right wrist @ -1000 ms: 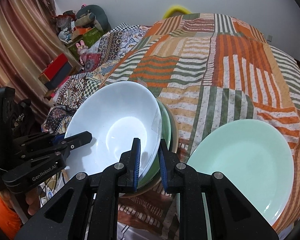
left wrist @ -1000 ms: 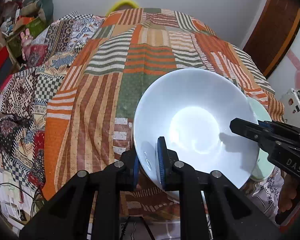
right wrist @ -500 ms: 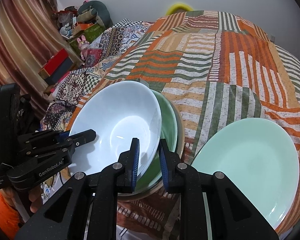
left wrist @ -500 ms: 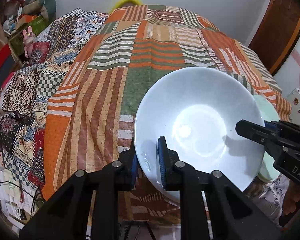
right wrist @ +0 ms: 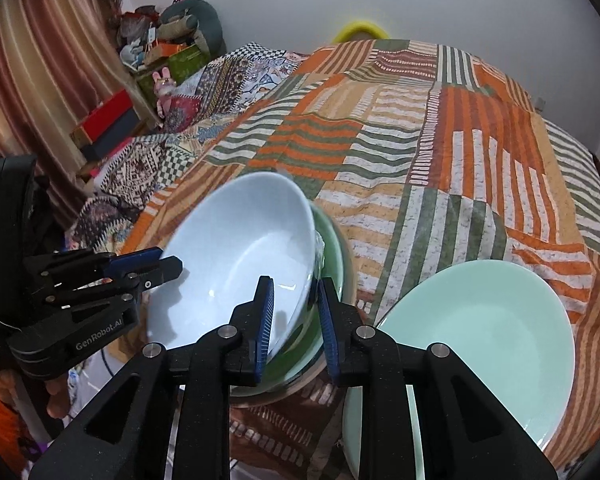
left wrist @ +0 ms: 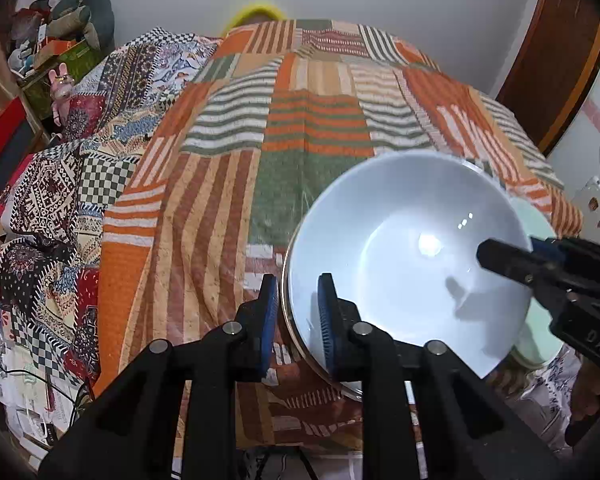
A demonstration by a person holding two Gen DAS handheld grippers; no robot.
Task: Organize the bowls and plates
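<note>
Two grippers on white bowl rim, left gripper loosening, right gripper clamped.

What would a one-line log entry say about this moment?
white bowl: tilted in green bowl | right gripper: shut on its rim | left gripper: jaws just opening, rim between
</note>
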